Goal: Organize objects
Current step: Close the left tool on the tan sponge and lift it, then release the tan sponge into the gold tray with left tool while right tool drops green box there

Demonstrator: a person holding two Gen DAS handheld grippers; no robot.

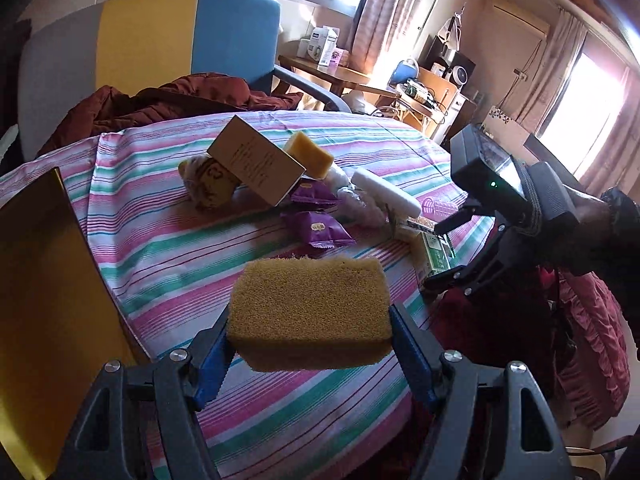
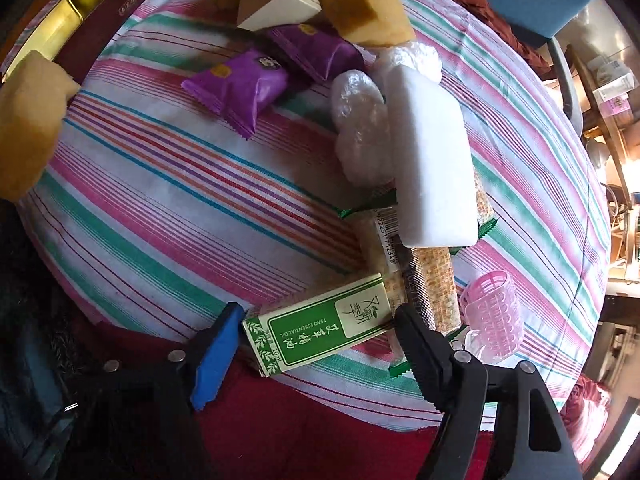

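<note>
My left gripper [image 1: 310, 344] is shut on a yellow sponge [image 1: 310, 304] and holds it above the striped table [image 1: 160, 248]. The right wrist view shows that sponge [image 2: 32, 120] at its left edge. My right gripper [image 2: 320, 330] is open, its fingers either side of a green and white oil box [image 2: 320, 322] lying at the table's near edge. In the left wrist view the right gripper [image 1: 450, 248] is at the right, around the green box [image 1: 436, 256]. A second yellow sponge [image 1: 310, 154] leans on a cardboard box [image 1: 256, 160].
Two purple snack packets [image 2: 240, 88], a white block [image 2: 432, 160], a plastic-wrapped lump [image 2: 360, 132], a cracker pack [image 2: 434, 280] and a pink hair roller [image 2: 494, 312] crowd the right gripper. A gold box [image 1: 48, 320] stands left. A chair [image 1: 180, 40] with a dark red jacket [image 1: 180, 96] is behind.
</note>
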